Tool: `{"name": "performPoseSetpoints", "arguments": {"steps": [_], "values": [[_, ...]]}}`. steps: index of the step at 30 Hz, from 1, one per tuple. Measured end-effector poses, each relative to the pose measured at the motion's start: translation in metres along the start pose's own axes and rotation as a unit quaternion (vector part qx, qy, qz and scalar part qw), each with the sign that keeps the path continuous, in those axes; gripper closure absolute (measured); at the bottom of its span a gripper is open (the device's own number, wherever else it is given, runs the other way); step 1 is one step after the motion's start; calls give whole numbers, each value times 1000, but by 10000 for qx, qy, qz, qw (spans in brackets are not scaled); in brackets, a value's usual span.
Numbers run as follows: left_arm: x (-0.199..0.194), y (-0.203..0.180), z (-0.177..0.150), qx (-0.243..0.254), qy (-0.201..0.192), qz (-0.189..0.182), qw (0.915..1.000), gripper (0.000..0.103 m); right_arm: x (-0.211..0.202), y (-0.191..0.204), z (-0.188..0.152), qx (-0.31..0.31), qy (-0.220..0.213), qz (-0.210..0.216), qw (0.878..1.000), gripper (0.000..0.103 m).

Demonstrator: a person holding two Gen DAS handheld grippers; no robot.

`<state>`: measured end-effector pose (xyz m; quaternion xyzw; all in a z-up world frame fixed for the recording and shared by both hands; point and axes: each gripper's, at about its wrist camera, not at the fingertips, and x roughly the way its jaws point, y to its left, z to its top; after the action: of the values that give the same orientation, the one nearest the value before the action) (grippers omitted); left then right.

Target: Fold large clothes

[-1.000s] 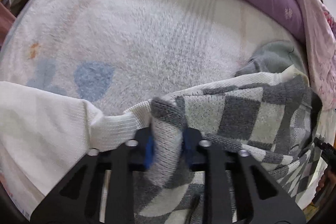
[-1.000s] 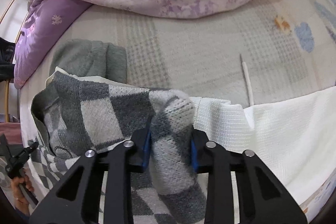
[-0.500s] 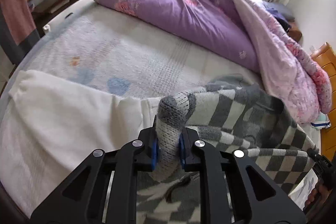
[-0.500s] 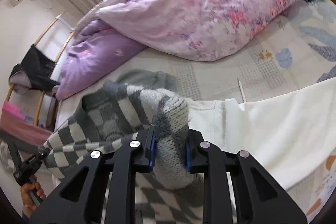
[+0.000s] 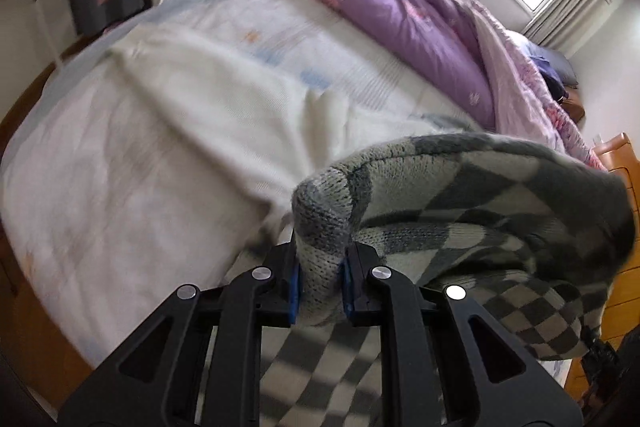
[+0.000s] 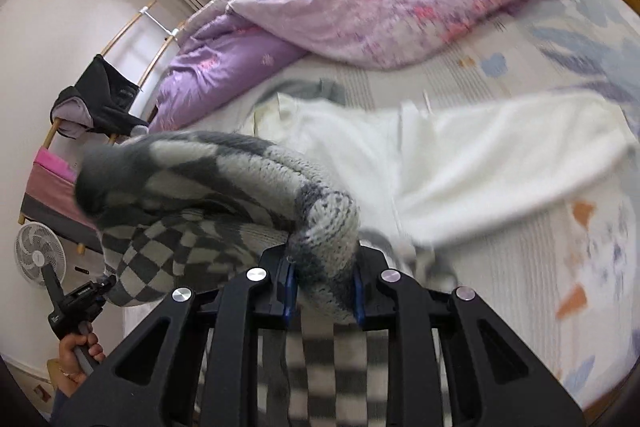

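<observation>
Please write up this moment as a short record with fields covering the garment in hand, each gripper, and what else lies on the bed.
held garment: grey checked knit sweater, lifted off the bed
left gripper: shut on a bunched fold of the sweater
right gripper: shut on another fold of the same sweater
beneath it: white knit garment spread flat on the bed sheet
far side of bed: purple duvet, heaped
image quality: motion blur in both views
</observation>
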<state>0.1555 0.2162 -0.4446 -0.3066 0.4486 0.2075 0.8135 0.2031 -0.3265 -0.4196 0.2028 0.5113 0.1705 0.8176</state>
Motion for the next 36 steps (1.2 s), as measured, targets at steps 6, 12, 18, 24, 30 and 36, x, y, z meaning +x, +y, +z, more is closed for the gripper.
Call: {"name": "performPoseSetpoints", "arguments": {"steps": [6,12,18,24,30,36], "values": [[-5,59,-63,-330,456,40,9984,87,-19,-17,-89,261,401,-553,9973,83],[7,110,-125,-420,893,249,9948,83,15,-48,-170,168,1279,-1207,9843,79],[-5,139,-161,-605,1125,287,9914,76,10,-30,-189,-494,1377,-1557,9769,73],[-51,136,-158,-864,822,-1,9929,60,-33,-33,-191,-298,1363,-1508,9787,66],[-68,85,-134,-676,143,-465,9965,46,-51,-3,-168,171,800,-935,9922,64],[17,39,-153,392,886,-275,9949,46,39,-13,-172,456,1159,-795,9890,95]]}}
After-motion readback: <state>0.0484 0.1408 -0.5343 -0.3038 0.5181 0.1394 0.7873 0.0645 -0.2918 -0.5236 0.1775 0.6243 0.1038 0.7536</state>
